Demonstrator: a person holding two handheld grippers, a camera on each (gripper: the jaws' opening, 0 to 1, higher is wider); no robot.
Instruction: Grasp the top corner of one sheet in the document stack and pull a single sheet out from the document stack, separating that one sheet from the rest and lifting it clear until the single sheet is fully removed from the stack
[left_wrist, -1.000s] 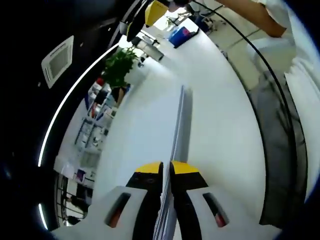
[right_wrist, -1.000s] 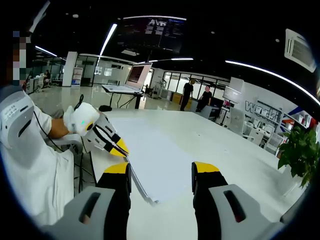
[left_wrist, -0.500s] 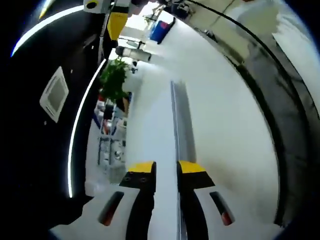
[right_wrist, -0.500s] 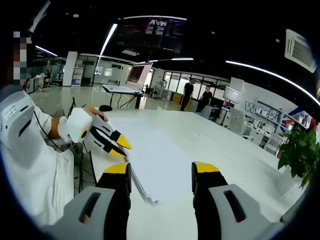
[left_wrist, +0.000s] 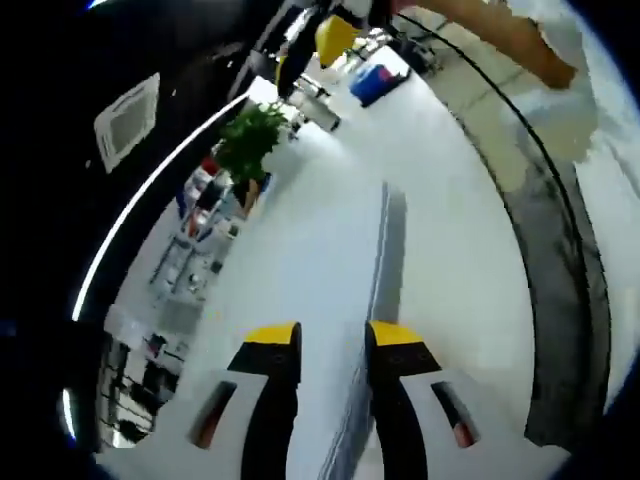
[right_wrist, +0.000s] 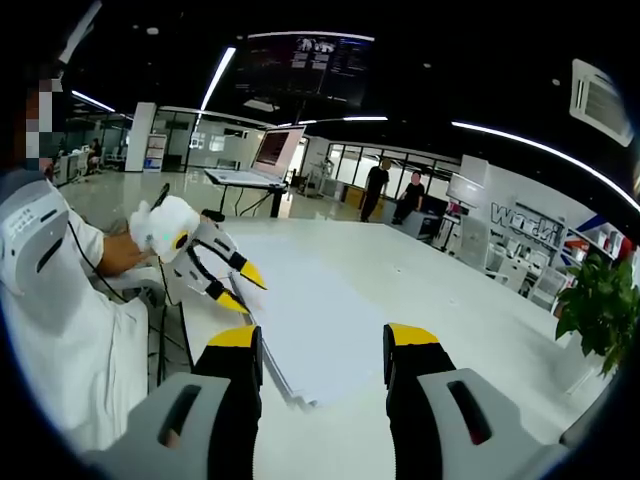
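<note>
Flat white document stack — thin-edged, rectangular

A long white bench carries a flat stack of white paper near its edge. In the left gripper view the stack shows edge-on as a thin line across the bench, with a blue box at the far end.
</note>
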